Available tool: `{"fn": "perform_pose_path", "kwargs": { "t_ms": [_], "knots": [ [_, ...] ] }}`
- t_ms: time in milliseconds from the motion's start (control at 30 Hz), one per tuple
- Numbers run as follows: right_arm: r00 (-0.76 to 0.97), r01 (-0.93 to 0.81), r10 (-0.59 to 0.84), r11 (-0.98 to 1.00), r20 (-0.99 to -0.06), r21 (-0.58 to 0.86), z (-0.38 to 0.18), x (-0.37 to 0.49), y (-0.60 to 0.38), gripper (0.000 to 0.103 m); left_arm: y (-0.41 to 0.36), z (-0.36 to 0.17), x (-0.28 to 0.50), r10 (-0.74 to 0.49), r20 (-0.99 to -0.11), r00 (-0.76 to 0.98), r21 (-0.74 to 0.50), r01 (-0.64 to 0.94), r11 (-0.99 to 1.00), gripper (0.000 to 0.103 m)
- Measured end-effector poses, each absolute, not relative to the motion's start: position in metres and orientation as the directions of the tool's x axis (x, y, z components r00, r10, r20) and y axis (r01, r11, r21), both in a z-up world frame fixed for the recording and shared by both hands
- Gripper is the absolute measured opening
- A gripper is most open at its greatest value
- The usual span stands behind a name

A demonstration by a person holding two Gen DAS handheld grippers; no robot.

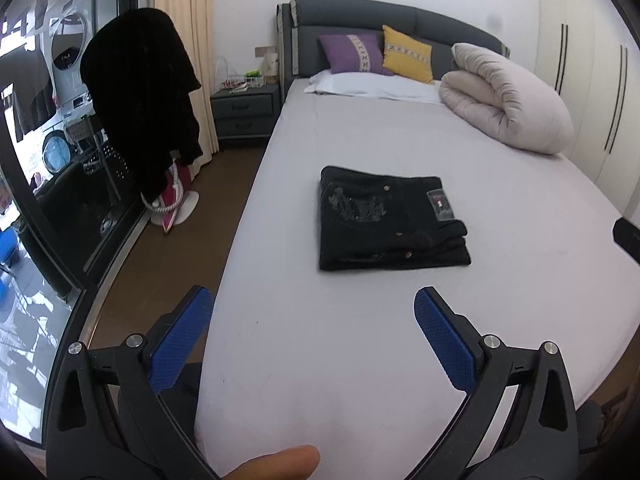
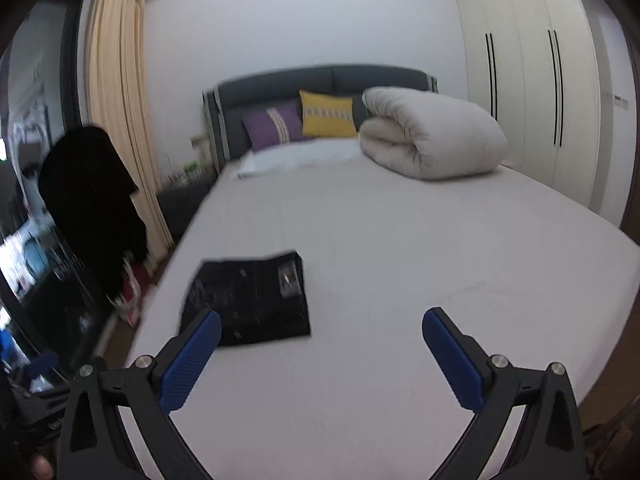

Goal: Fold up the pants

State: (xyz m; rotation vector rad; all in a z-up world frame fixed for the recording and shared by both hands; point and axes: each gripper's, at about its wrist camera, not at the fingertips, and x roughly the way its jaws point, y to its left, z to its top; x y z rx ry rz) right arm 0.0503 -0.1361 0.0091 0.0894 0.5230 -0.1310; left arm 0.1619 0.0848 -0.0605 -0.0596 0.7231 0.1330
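Note:
The black pants (image 1: 390,222) lie folded into a compact rectangle on the grey bed sheet (image 1: 360,360), with brass buttons and a label on top. My left gripper (image 1: 314,306) is open and empty, held above the bed's near end, short of the pants. In the right wrist view the folded pants (image 2: 250,300) lie ahead to the left, and my right gripper (image 2: 322,326) is open and empty above the sheet (image 2: 400,280); its left finger (image 2: 192,356) overlaps the pants' near edge in the view. That view is blurred.
A rolled white duvet (image 1: 506,98), purple and yellow cushions (image 1: 376,56) and a white pillow sit at the headboard. A nightstand (image 1: 245,110), a dark garment on a stand (image 1: 144,92) and a glass door are left of the bed. Wardrobes (image 2: 528,92) stand right.

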Motion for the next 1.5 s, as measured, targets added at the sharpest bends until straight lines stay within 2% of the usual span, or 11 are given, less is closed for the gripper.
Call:
{"fn": "perform_pose_path", "kwargs": {
  "t_ms": [267, 600, 1500],
  "knots": [
    [0.819, 0.091, -0.06, 0.996, -0.571, 0.025, -0.016, 0.054, -0.119, 0.103, 0.094, -0.086, 0.178, 0.106, -0.698, 0.708, -0.015, -0.163, 0.987, 0.103],
    [0.791, 0.063, -0.038, 0.998, -0.61, 0.019, -0.031, 0.057, -0.11, 0.103, 0.097, -0.1, 0.19, 0.114, -0.719, 0.685, -0.007, -0.171, 0.985, 0.103],
    [0.775, 0.049, -0.025, 0.999, -0.631, 0.021, -0.041, 0.057, -0.105, 0.103, 0.093, -0.105, 0.192, 0.119, -0.724, 0.68, -0.005, -0.178, 0.984, 0.103]
  ]
}}
